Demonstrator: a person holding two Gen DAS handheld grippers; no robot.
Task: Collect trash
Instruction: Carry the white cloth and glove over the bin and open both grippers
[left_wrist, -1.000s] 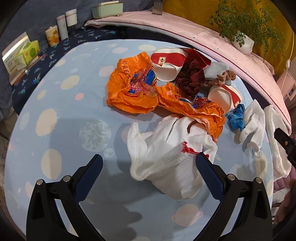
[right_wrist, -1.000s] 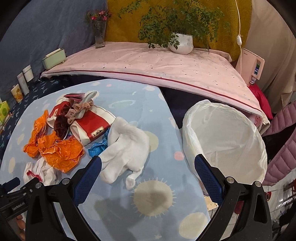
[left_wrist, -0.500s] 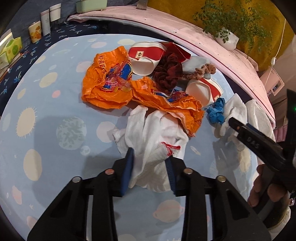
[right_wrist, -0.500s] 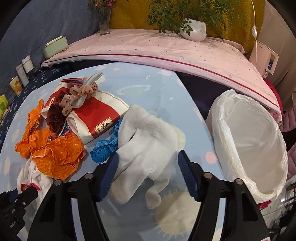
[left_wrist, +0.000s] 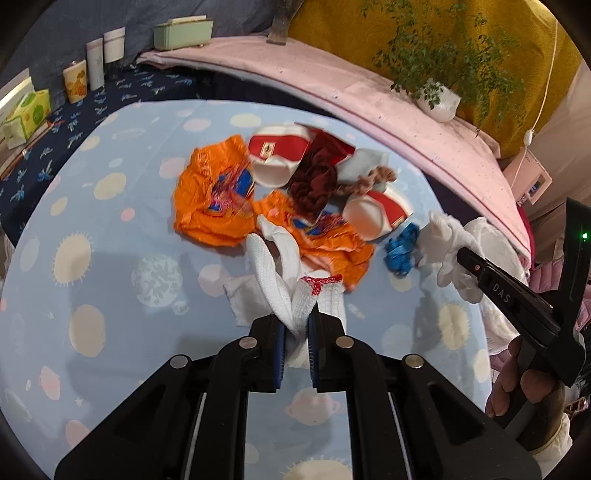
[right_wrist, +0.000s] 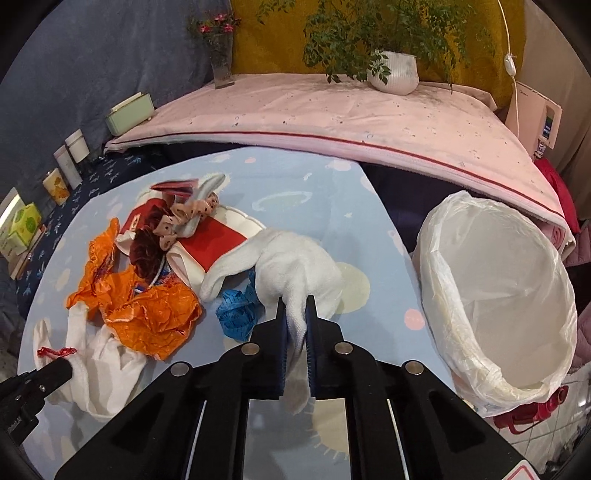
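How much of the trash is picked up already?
None is in the bin bag yet; what shows of it looks empty. The left hand-held gripper pinches a white cloth with red stitching. The right hand-held gripper is closing on a white glove. Still on the table: orange wrappers, red-and-white cups, scrunchies and a blue scrap.

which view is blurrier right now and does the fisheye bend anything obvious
Left wrist view: motion smear on the orange wrappers and paper cups, while the left gripper clamping the white cloth stays sharp. Right wrist view: crisper overall; the pink mat edge bows into an arc and the bin liner stretches toward the dark rim.
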